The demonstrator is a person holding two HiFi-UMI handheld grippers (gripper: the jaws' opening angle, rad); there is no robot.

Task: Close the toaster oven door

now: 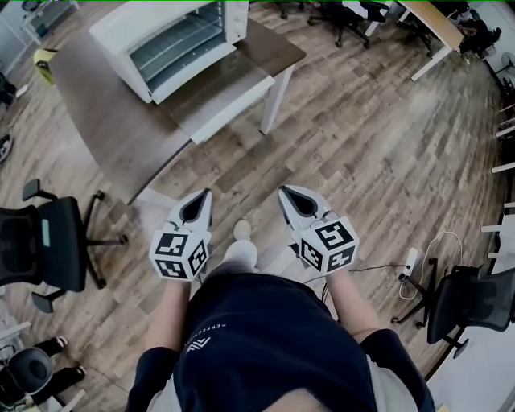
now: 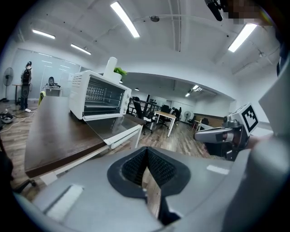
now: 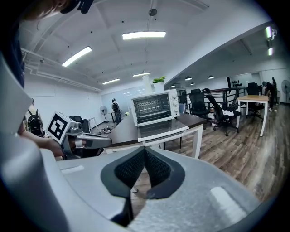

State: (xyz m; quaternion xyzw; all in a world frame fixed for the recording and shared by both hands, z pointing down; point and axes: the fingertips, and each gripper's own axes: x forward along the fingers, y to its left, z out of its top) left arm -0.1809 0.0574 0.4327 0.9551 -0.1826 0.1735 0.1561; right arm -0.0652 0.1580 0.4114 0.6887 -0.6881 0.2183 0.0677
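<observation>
A white toaster oven (image 1: pixel 173 36) stands on the brown table (image 1: pixel 105 121), its glass door (image 1: pixel 213 88) folded down flat toward me, racks showing inside. The oven also shows in the left gripper view (image 2: pixel 97 97) and in the right gripper view (image 3: pixel 154 106). Both grippers hang over the wooden floor, well short of the table. My left gripper (image 1: pixel 203 201) is shut and holds nothing. My right gripper (image 1: pixel 291 197) is shut too, empty, level with the left one.
Black office chairs (image 1: pixel 48 241) stand at left and at the right (image 1: pixel 475 302). A power strip with a cord (image 1: pixel 410 261) lies on the floor at right. More desks and chairs (image 1: pixel 378 16) sit far behind. A person stands far off at the glass wall (image 2: pixel 26 84).
</observation>
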